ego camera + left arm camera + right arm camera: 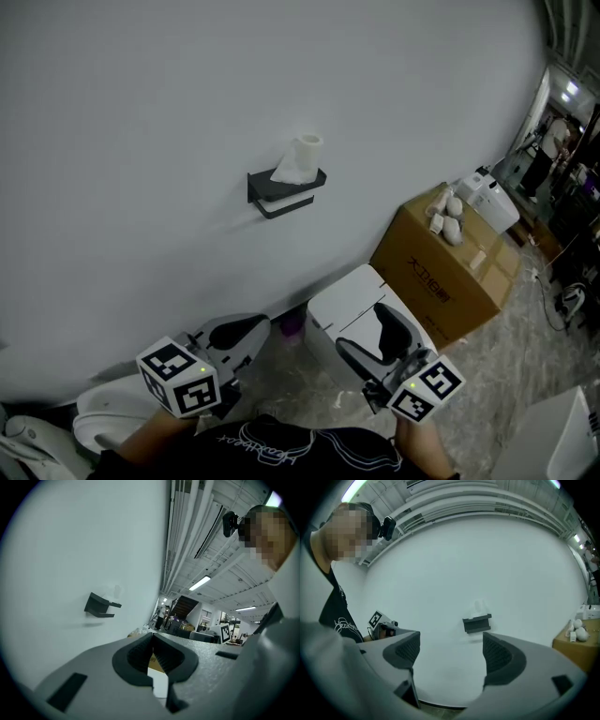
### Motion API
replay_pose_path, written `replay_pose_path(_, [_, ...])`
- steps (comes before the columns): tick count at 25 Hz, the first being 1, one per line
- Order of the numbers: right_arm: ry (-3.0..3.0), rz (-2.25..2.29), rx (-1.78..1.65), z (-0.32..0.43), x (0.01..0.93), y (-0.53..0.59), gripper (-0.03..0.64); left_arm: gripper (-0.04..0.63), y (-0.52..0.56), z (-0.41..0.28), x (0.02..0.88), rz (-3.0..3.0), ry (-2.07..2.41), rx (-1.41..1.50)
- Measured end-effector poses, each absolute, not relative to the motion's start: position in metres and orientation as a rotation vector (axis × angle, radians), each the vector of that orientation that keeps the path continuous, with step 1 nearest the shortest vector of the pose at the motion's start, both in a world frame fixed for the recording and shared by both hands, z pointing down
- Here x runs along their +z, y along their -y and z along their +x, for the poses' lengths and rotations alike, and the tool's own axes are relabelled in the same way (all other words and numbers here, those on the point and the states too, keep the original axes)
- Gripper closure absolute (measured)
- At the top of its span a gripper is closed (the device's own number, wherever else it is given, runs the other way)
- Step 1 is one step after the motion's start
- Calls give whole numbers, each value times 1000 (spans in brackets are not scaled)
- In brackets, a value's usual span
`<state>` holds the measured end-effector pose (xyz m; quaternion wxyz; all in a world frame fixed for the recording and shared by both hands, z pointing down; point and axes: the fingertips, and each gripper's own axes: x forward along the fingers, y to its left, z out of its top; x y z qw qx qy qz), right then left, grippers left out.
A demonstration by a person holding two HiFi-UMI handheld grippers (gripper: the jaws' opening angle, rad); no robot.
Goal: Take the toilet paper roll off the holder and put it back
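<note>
While the toilet paper roll [305, 155] stands upright, axis vertical, atop the holder [286, 192] in head view, the gripper views barely show it vs. the white wall [141, 141]. Left gripper [255, 330], below holder: jaws together, empty. Right gripper [367, 336]: jaws apart, empty.

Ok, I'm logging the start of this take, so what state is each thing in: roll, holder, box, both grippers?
toilet paper roll: upright on top of the holder, loose end draped.
holder: fixed to the wall, lower bar bare.
cardboard box: closed, small white things on top.
left gripper: shut, empty.
right gripper: open, empty.
</note>
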<state>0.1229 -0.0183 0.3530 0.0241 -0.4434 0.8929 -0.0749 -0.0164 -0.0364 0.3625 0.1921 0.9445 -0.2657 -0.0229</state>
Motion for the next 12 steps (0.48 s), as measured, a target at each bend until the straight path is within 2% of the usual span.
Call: replay_pose_path(12, [-2771, -1408, -159, 110, 341, 119, 205, 589, 140, -37, 359, 2694, 746, -57])
